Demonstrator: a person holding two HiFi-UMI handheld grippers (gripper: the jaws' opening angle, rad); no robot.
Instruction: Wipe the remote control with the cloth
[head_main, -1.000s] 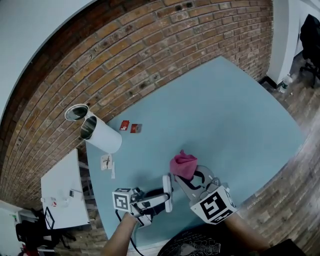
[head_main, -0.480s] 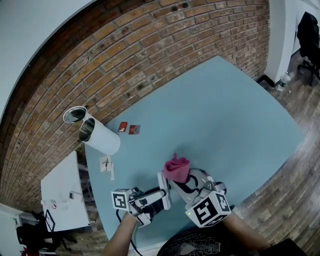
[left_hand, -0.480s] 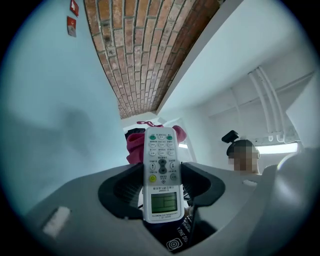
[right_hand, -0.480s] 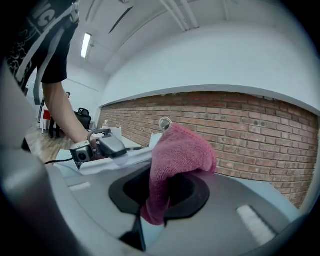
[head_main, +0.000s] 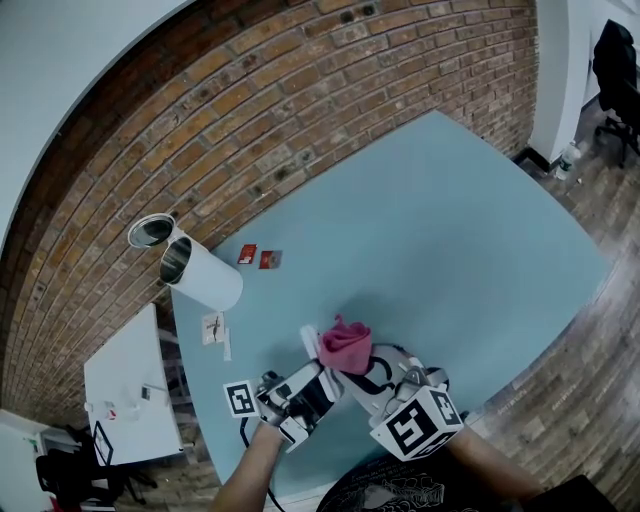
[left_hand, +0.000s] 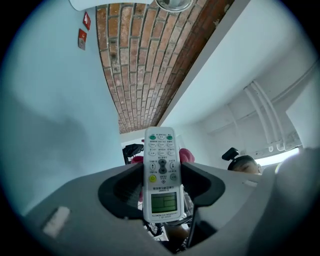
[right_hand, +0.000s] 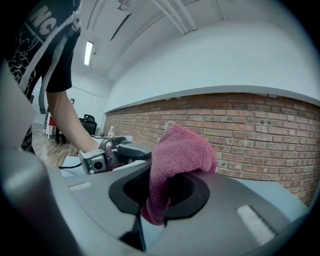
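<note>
Left gripper view: white remote control (left_hand: 161, 170) with green screen and coloured buttons, clamped in left gripper (left_hand: 161, 187). Right gripper (right_hand: 167, 190) pinches pink cloth (right_hand: 182, 150). Head view — cloth hides most of remote; button labels unreadable.

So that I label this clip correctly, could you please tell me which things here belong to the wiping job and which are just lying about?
In the job: remote control, held in the left tongs; pink cloth, held in the right tongs.
Lying about: white canister, round metal lid, two red packets, small white card.
</note>
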